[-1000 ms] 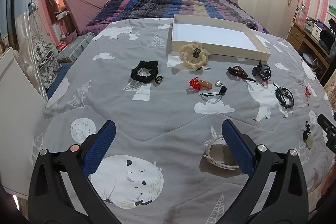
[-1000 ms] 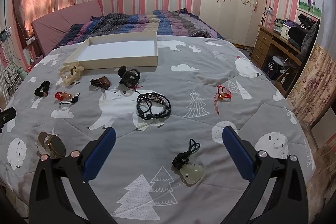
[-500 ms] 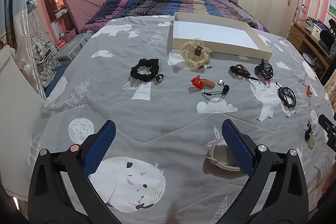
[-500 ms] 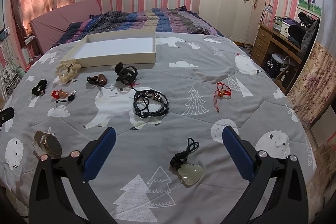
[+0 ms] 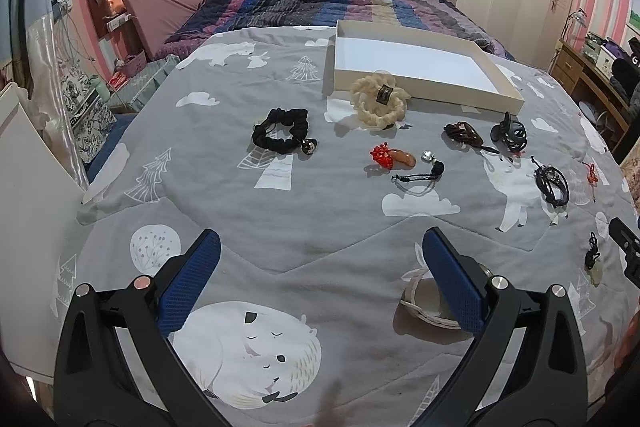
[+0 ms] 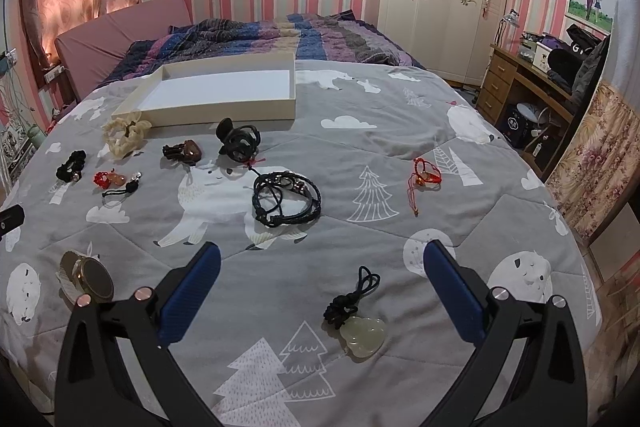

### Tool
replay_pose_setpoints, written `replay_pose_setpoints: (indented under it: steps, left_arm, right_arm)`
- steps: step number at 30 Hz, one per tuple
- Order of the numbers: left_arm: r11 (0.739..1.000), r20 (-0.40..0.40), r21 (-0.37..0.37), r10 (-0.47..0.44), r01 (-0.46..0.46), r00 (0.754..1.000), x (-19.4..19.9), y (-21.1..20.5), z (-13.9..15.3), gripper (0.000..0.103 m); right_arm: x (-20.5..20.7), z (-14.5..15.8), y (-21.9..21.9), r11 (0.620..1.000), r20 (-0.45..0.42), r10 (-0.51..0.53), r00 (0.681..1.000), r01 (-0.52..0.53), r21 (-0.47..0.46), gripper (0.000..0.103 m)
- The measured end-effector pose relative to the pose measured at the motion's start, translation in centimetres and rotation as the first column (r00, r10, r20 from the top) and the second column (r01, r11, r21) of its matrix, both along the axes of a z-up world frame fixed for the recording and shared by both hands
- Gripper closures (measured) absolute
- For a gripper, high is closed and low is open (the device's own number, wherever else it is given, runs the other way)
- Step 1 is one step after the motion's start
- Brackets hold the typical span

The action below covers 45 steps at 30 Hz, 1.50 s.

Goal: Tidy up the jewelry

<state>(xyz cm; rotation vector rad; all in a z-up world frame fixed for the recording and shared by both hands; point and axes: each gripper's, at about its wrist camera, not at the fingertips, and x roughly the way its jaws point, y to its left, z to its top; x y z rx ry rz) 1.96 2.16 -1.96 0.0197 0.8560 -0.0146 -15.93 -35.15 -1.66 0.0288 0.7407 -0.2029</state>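
**Kid:** On the bed, what do you see from your left camera?

**Me:** I see my left gripper [image 5: 320, 267] above the gray blanket [image 5: 280, 219]. Its blue fingers [image 5: 192, 279] are spread wide and hold nothing. A white watch [image 5: 424, 303] lies just by the right finger, partly hidden behind it. Farther off there is a black scrunchie [image 5: 282, 135], and a cream scrunchie [image 5: 378, 101] touching the front wall of the white tray [image 5: 424, 89]. Between them and me lie a red charm [image 5: 390, 157] and a small black cord with a bell [image 5: 424, 173].

**Kid:** Is anything in the tray?

**Me:** I see only its white floor. To the right sit a brown hair clip [image 5: 464, 134], a black claw clip [image 5: 510, 135] and a bundle of black bracelets [image 5: 553, 185].

**Kid:** And the right camera?

**Me:** My right gripper [image 6: 320, 267] is wide apart too, holding nothing. A green jade pendant [image 6: 362, 337] on a black cord lies on the blanket [image 6: 400, 147] between its fingers [image 6: 452, 291]. The black bracelets [image 6: 286, 199] are past it, in the middle. A red string bracelet [image 6: 426, 173] lies well off to the right. The watch [image 6: 86, 277] is at the left, near the left finger. The claw clip [image 6: 238, 141] and the brown clip [image 6: 184, 151] sit near the tray [image 6: 208, 109], and the cream scrunchie [image 6: 124, 137] lies by its corner.
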Motion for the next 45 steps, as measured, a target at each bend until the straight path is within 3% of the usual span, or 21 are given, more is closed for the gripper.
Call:
replay_pose_setpoints:
  steps: [30,45]
  left_arm:
    - [0.999,-0.018,-0.005,-0.035,0.035,0.999,0.2,-0.4,-0.6,0.003]
    - [0.997,-0.048,-0.015,-0.072,0.071,0.996,1.2,-0.7,-0.6,0.003]
  right_arm:
    - [0.4,-0.5,0.5,0.999,-0.03,-0.007,1.0,0.006,-0.039,0.002]
    - [1.6,-0.3,0.2,0.998,-0.065,0.044,0.997,-0.042,0.044,0.002]
